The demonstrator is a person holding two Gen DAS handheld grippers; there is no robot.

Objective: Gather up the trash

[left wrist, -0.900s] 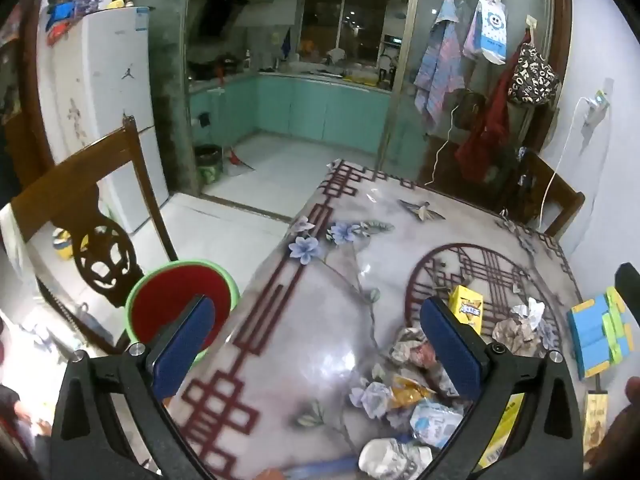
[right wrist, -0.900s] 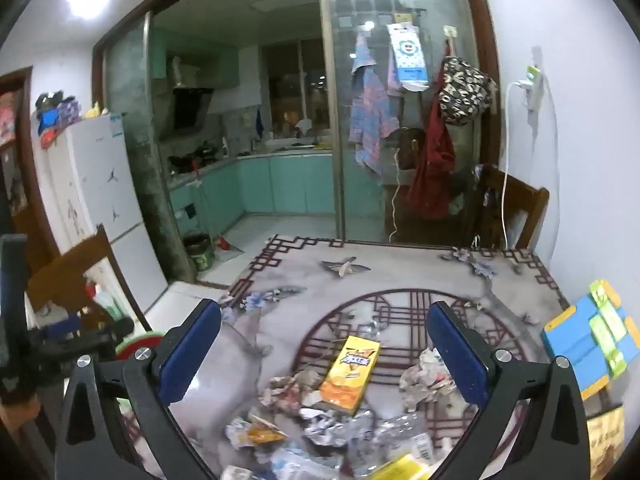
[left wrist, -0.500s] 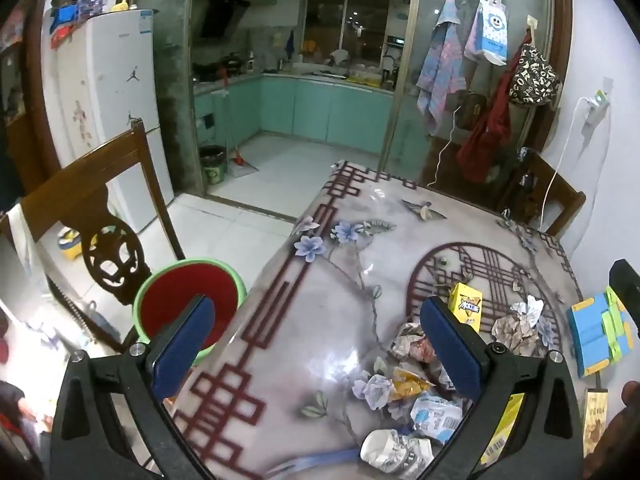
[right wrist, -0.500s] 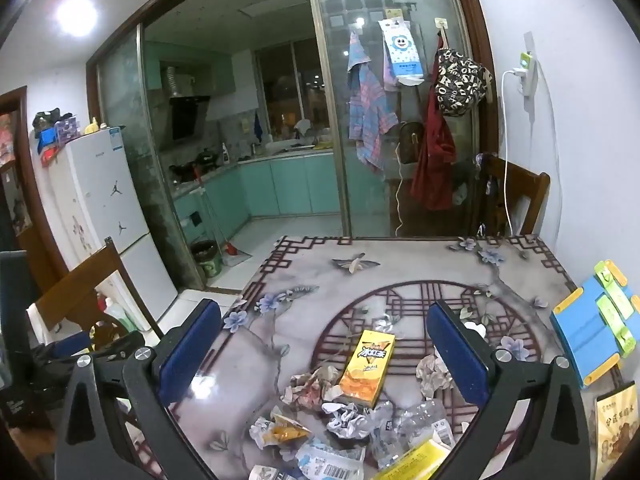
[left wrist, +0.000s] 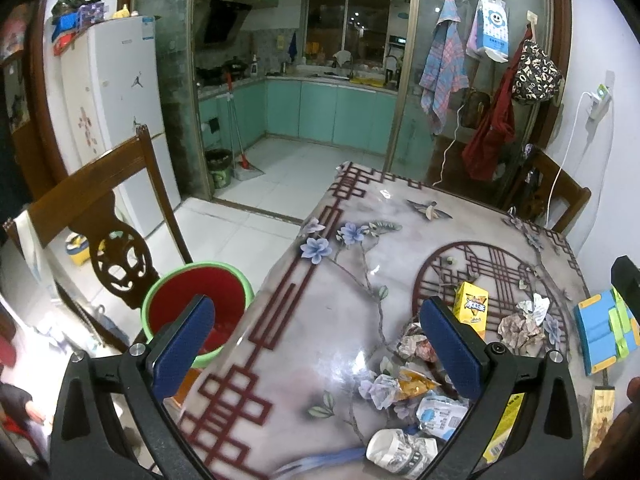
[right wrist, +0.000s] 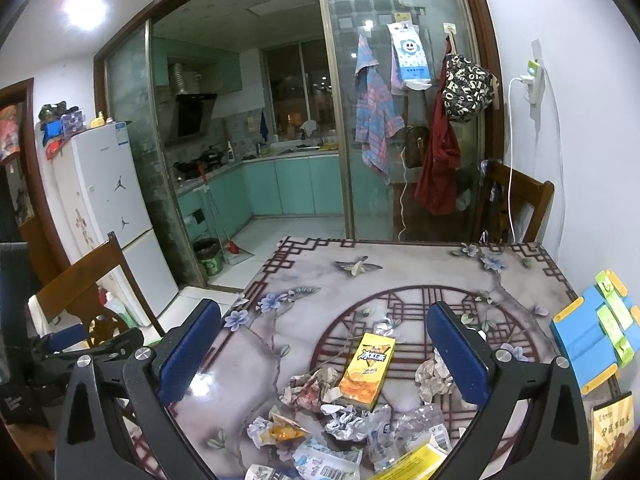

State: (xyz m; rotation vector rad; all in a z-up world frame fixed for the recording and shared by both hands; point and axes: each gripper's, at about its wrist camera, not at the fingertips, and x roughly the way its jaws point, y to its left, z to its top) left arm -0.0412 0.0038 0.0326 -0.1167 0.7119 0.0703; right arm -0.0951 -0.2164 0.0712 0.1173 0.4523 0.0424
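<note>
Trash [right wrist: 352, 412] is lying heaped on the patterned table [right wrist: 400, 272]. Left gripper [left wrist: 316, 344] is tilting down over the table's near edge beside the red bin [left wrist: 196, 304], jaws spread wide, empty. Right gripper [right wrist: 324, 352] is hovering above the yellow carton [right wrist: 366, 368], jaws equally wide, gripping nothing.

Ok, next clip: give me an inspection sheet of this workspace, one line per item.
Surface: patterned table, glossy, far half bare.
Job's things: crumpled wrappers, yellow carton lying flat, clear plastic in one pile; red bin with green rim on the floor beside the table.
Clutter: blue holder at the table's right edge.
Grippers: left gripper and right gripper open, empty, above the table.
Cables: white charger lead down the wall.
Surroundings: wooden chair, fridge, kitchen behind glass.
</note>
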